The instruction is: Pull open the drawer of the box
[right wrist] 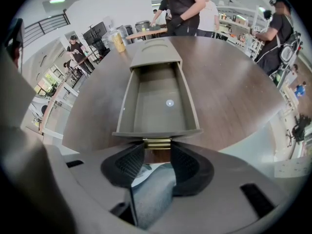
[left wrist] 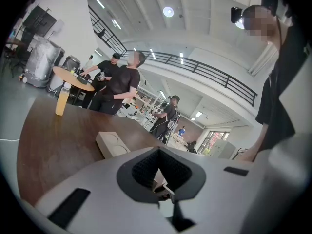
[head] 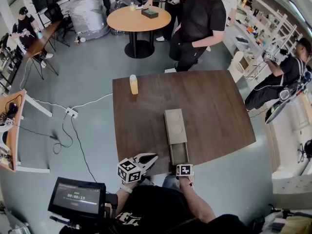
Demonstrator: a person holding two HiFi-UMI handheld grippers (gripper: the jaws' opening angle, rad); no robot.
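An olive-grey box (head: 174, 123) lies on the brown table (head: 214, 106), with its drawer (head: 179, 152) pulled out toward me. The drawer (right wrist: 157, 101) is empty inside in the right gripper view. My right gripper (right wrist: 157, 147) is shut on the drawer's brass handle (right wrist: 157, 143) at the table's near edge. In the head view this right gripper (head: 183, 165) sits right at the drawer front. My left gripper (head: 147, 158) hovers left of the drawer at the table's near edge. The left gripper (left wrist: 158, 151) is shut on nothing and points over the table toward the box (left wrist: 111, 144).
A bottle of orange drink (head: 133, 84) stands at the table's far left. A person in black (head: 197, 26) stands beyond the far edge. A round table (head: 139, 18) is farther back. A power strip and cables (head: 71, 112) lie on the floor at left.
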